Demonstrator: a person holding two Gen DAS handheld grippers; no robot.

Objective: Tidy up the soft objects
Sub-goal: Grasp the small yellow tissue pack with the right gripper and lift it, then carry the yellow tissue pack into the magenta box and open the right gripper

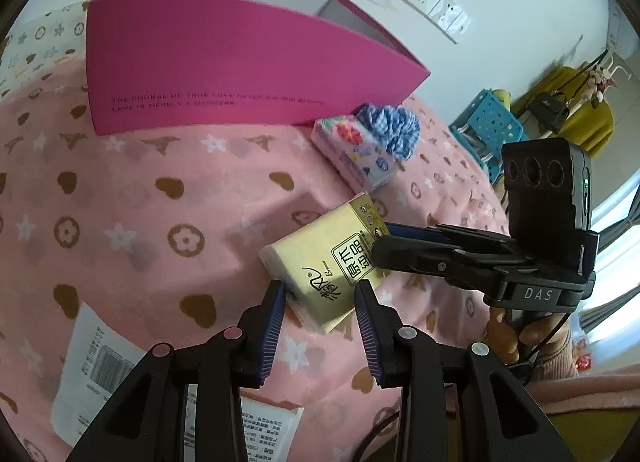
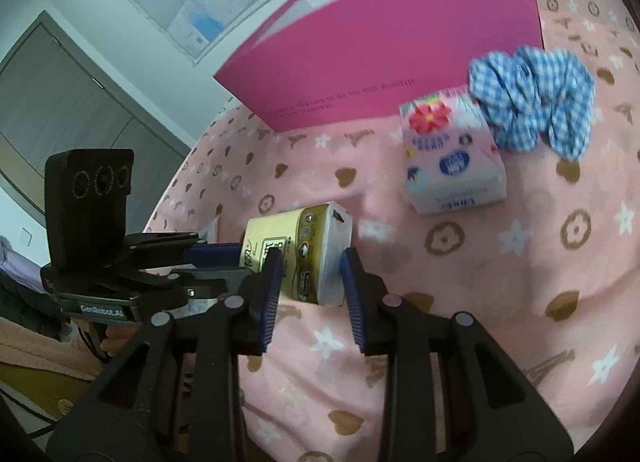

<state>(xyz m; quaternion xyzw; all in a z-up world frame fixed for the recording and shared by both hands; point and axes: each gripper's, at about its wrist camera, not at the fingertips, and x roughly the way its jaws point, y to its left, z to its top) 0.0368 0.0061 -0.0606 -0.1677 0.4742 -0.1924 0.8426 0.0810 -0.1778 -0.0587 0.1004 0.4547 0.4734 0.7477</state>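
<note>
We see the yellow tissue pack lying on the pink blanket, well in front of the magenta box, with both tools tilted down at it from opposite ends. The left gripper clamps its near end, and the right gripper clamps the other. Behind it lie the floral tissue pack and blue gingham scrunchie, touching.
</note>
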